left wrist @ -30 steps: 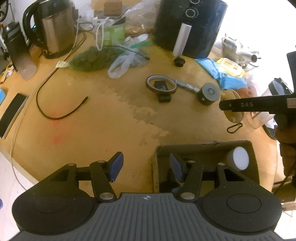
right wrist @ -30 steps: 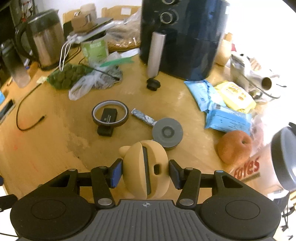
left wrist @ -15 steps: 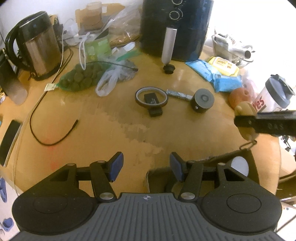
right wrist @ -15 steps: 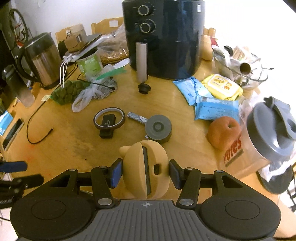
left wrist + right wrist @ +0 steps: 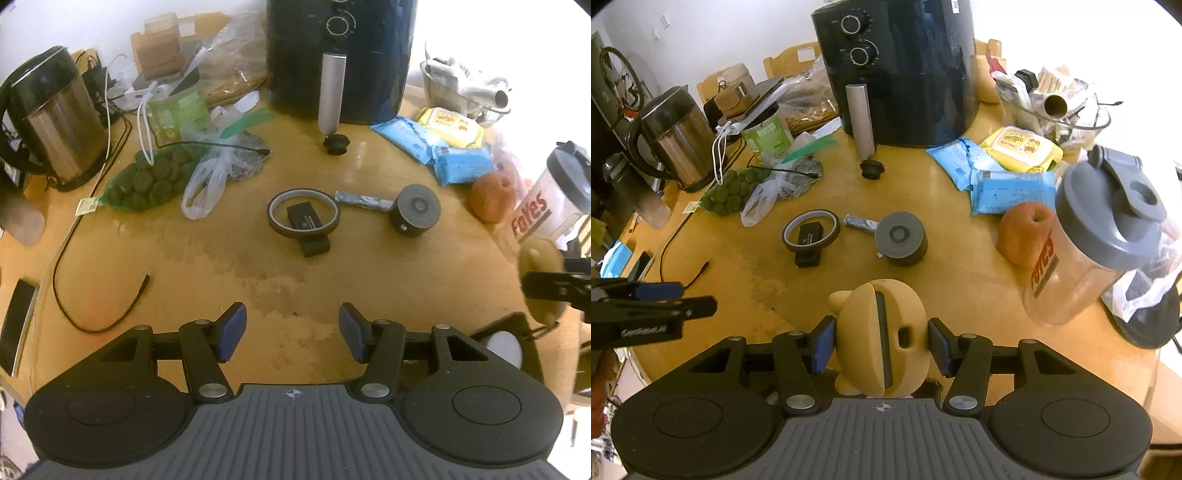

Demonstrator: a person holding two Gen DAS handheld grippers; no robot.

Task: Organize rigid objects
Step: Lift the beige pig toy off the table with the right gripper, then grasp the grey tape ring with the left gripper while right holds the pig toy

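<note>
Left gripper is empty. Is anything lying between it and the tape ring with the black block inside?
Nothing visible: only bare wooden table lies between the left gripper and the dark tape ring. The black cable lies off to the left.

A wooden table (image 5: 369,280) carries an air fryer (image 5: 338,55), kettle (image 5: 55,114), tape ring (image 5: 303,214) and grey puck (image 5: 415,210). Wipes packs (image 5: 1012,190), an apple (image 5: 1023,232), a shaker (image 5: 1093,243) and a black cable (image 5: 74,295) lie there too.
</note>
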